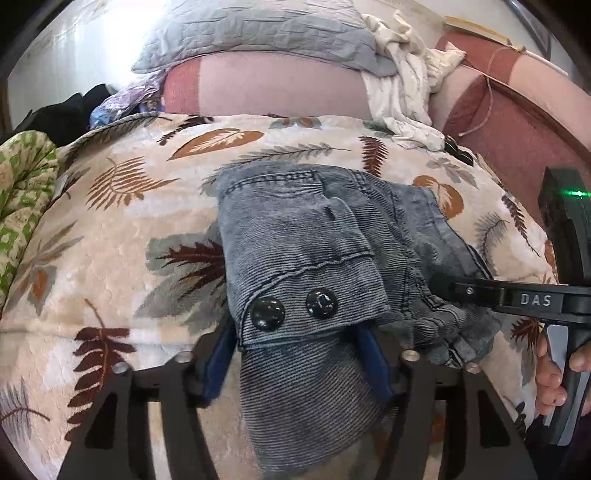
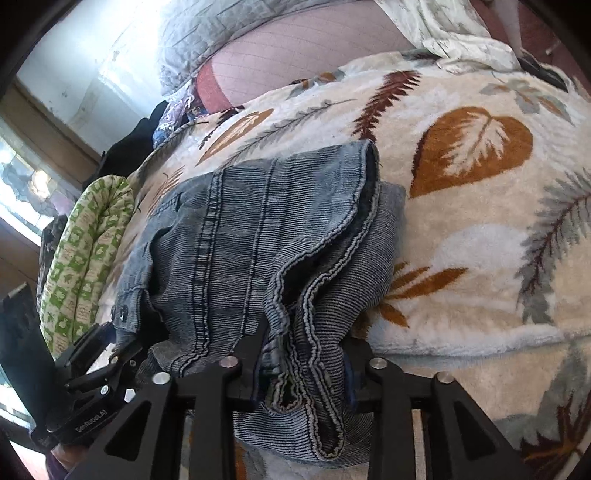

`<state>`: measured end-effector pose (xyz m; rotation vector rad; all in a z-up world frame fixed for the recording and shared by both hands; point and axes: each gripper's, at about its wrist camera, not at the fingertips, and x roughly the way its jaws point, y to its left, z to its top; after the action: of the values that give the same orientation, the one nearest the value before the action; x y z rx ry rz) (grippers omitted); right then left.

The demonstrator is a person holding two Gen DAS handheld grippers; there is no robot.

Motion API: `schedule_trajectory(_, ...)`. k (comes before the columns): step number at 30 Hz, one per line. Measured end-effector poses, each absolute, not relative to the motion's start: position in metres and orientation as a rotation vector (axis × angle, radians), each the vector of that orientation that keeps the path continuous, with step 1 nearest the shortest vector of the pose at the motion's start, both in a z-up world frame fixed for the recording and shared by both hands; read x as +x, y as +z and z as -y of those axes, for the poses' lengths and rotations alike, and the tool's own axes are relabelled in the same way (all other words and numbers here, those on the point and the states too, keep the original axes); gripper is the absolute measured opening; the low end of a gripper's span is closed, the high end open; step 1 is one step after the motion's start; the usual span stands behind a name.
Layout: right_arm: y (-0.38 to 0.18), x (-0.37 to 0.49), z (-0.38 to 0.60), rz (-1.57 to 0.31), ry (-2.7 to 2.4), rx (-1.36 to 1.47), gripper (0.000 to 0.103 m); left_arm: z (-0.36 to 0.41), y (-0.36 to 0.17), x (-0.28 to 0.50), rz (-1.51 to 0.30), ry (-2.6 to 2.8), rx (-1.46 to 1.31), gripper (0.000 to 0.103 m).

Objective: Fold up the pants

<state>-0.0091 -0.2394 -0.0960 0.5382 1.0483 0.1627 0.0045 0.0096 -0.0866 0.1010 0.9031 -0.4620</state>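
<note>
Grey-blue denim pants (image 1: 314,229) lie bunched on a cream leaf-print blanket (image 1: 122,229). My left gripper (image 1: 295,354) is shut on the pants' waistband, near two black buttons (image 1: 267,314); its blue pads (image 1: 218,365) press the cloth from both sides. My right gripper (image 1: 443,286) reaches in from the right onto the denim. In the right wrist view the pants (image 2: 258,236) fill the centre and my right gripper (image 2: 303,365) is shut on a hemmed fold of cloth. The left gripper (image 2: 110,354) shows at the lower left.
A grey quilted pillow (image 1: 258,33) and crumpled white cloth (image 1: 402,81) lie at the back on a pink and maroon mattress (image 1: 280,88). A green patterned quilt (image 1: 22,199) and dark clothes (image 1: 70,110) lie at the left. A window (image 2: 22,177) is at the left.
</note>
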Motion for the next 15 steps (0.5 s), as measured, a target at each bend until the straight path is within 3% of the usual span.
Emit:
schedule_trajectory(10,-0.092,-0.011,0.246,-1.046,0.153,0.588,0.056,0.000,-0.057,-0.021,-0.695,-0.455,0.296,0.069)
schedule_trajectory(15,-0.093,-0.002,0.255,-1.012,0.163,0.678,0.059,-0.019,-0.051,0.007,-0.782,-0.550,0.066,0.070)
